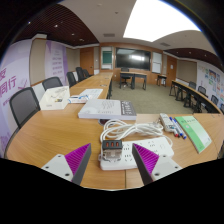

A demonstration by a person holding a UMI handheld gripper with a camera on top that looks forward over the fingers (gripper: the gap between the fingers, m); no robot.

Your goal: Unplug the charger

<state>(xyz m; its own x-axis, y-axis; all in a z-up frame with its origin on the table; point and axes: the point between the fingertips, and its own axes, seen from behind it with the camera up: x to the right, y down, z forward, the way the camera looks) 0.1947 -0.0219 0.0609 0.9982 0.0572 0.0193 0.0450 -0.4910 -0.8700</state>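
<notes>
Tool (108, 160): fingers spread wide, purple pads (76, 157) facing inward; nothing pinched, no contact seen.
Charger (111, 150): dark plug block seated in the white power strip (128, 153), standing between the fingers with a gap on each side.
Cable (121, 130): white, coiled in loops just beyond the charger, lying on the surface (50, 130).
Tool pose: low over the wooden surface, pointing level toward the charger.
Book (107, 109): flat, beyond the cable.
Green booklet (194, 132): right of the power strip, with pens (172, 126) beside it.
Containers: none identifiable.
</notes>
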